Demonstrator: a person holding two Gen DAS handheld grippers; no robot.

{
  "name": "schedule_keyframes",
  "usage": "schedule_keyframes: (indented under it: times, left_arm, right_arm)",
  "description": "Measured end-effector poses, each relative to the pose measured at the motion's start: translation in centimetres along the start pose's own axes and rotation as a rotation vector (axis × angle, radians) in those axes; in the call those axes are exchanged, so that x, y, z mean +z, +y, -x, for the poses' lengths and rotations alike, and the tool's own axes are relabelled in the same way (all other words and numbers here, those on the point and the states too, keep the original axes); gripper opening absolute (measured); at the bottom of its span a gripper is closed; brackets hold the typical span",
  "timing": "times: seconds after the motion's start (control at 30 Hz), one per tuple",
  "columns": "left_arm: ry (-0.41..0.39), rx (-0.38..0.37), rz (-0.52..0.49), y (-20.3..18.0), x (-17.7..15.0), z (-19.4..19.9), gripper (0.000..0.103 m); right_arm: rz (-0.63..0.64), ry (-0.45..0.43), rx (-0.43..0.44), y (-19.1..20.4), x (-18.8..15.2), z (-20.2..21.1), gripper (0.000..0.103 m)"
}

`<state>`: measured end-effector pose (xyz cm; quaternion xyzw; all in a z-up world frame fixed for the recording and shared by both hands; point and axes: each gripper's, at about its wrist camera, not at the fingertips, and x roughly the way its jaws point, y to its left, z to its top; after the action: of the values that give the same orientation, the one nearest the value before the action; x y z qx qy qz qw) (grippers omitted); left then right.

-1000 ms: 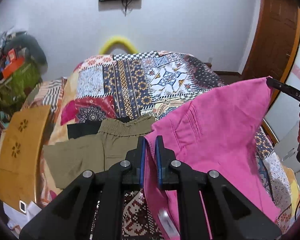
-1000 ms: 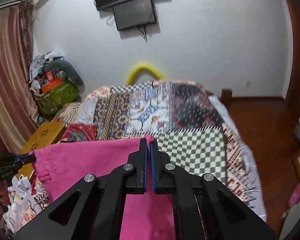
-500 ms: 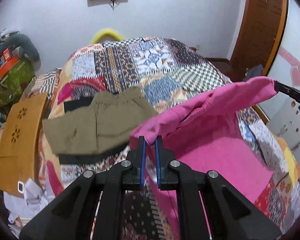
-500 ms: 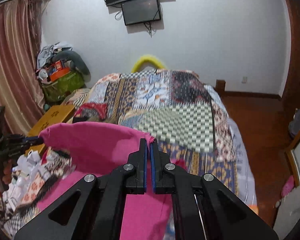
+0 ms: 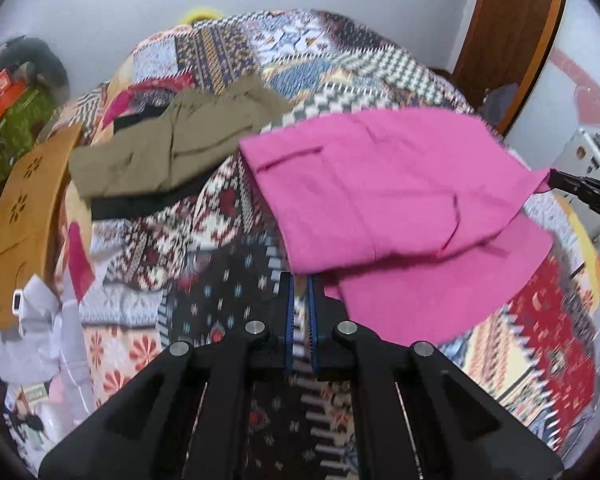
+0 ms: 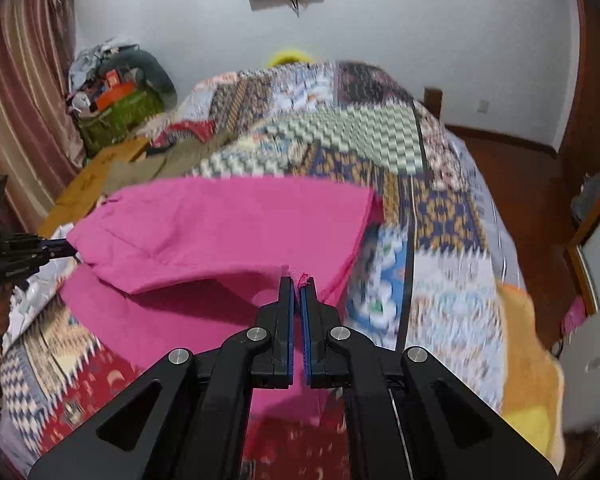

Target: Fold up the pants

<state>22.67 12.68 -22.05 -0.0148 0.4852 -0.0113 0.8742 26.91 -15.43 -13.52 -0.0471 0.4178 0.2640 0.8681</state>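
Patchwork bedspread (image 5: 228, 216) covers the bed; olive shorts (image 5: 168, 148) lie far left. Spread across the near right, the pink pants (image 5: 380, 200) drape half folded over themselves, light, soft and limp (likely to sag between grips), so corners and hems look the best holds. The right gripper (image 6: 299, 284) pinches a pink edge; the left gripper (image 5: 299, 280) is narrow, seemingly holding nothing.

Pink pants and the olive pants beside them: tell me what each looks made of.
Pink pants: thin woven cloth, likely cotton, matte; it drapes and creases softly, and one corner looks frayed.
Olive pants: similar matte woven fabric, maybe slightly heavier; soft rumpled folds. Fibre cannot be confirmed.
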Motion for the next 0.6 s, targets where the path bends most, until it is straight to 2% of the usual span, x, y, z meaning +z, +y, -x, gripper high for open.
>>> schedule_keyframes:
  times: [0.2, 0.3, 0.33, 0.4, 0.43, 0.47, 0.53, 0.6]
  left_arm:
    - [0.006, 0.053, 0.023, 1.4, -1.6, 1.2, 0.007]
    - [-0.011, 0.095, 0.023, 2.1, -1.6, 2.6, 0.012]
    - [-0.022, 0.108, 0.016, 2.1, -1.4, 3.1, 0.018]
    - [-0.041, 0.125, 0.005, 1.8, -0.9, 3.9, 0.037]
    - [-0.050, 0.128, 0.001, 1.6, -0.7, 4.3, 0.054]
    - [-0.061, 0.124, -0.005, 1.3, -0.4, 4.6, 0.064]
    - [-0.071, 0.114, -0.023, 0.7, 0.1, 4.7, 0.071]
    - [-0.067, 0.110, -0.058, -0.5, 0.5, 4.5, 0.075]
  right_arm:
    - [-0.082, 0.061, 0.003, -1.5, -3.3, -0.1, 0.004]
    - [-0.085, 0.072, -0.025, -1.8, -4.3, 0.9, 0.004]
    - [-0.075, 0.072, -0.035, -1.8, -4.4, 1.3, 0.004]
    - [-0.060, 0.063, -0.038, -1.5, -4.4, 2.1, 0.006]
    - [-0.053, 0.054, -0.036, -1.2, -4.3, 2.5, 0.011]
    - [-0.044, 0.041, -0.028, -0.9, -4.0, 3.2, 0.015]
    - [-0.033, 0.020, -0.013, -0.3, -3.7, 3.7, 0.037]
    - [-0.008, -0.004, -0.001, 0.7, -3.2, 4.1, 0.050]
